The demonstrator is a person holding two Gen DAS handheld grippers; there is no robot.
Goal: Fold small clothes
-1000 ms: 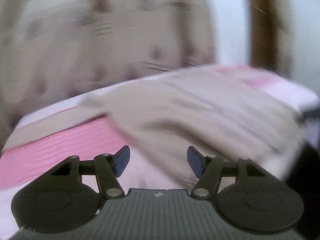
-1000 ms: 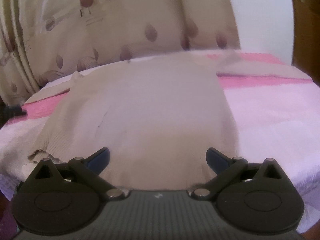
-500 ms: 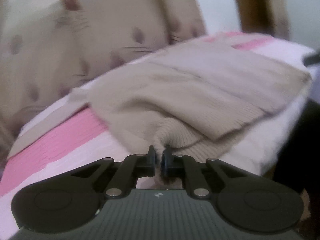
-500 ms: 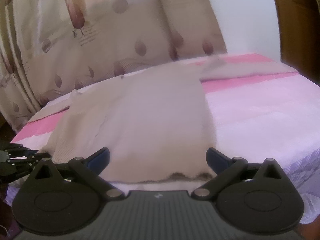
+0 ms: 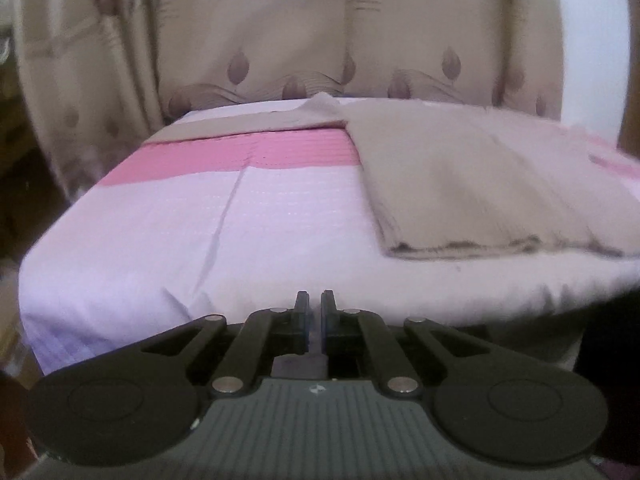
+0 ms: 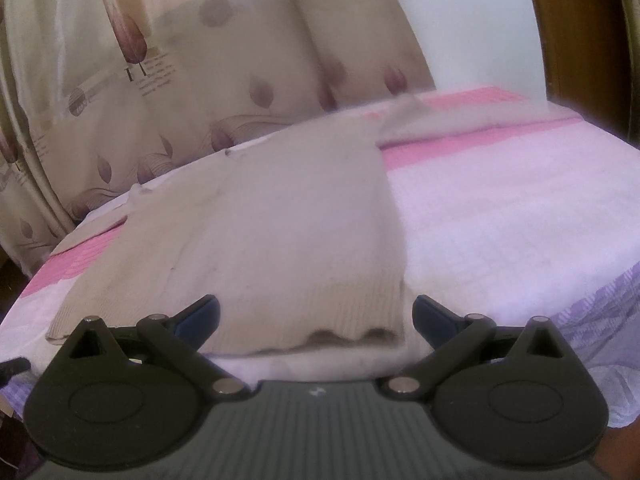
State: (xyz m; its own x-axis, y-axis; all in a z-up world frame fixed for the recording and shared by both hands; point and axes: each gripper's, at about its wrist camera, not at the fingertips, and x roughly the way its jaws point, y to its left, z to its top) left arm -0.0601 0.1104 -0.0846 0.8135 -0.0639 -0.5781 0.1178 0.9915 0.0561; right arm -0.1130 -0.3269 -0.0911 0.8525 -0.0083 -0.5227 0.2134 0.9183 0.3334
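Note:
A beige knit sweater (image 5: 460,184) lies flat on the pink and white bed sheet (image 5: 200,232), hem towards me. One sleeve (image 5: 240,128) stretches left along the pink stripe. My left gripper (image 5: 316,312) is shut at the bed's front edge, left of the hem, with no cloth between its fingers. In the right wrist view the sweater (image 6: 280,232) fills the middle and its other sleeve (image 6: 460,120) runs right. My right gripper (image 6: 316,312) is open at the ribbed hem (image 6: 312,320), which spans the space between the blue pads without being pressed by them.
A beige curtain (image 5: 280,40) with a leaf pattern hangs just behind the bed. Brown wooden furniture (image 6: 580,40) stands at the far right, beside a white wall (image 6: 472,20). The sheet (image 6: 500,220) is bare to the sweater's right. The bed edge drops off just ahead of both grippers.
The left gripper closed on the sweater's hem corner, then swung left; it is now shut without cloth and the sweater lies flat. The right gripper came closer to the hem, still open.

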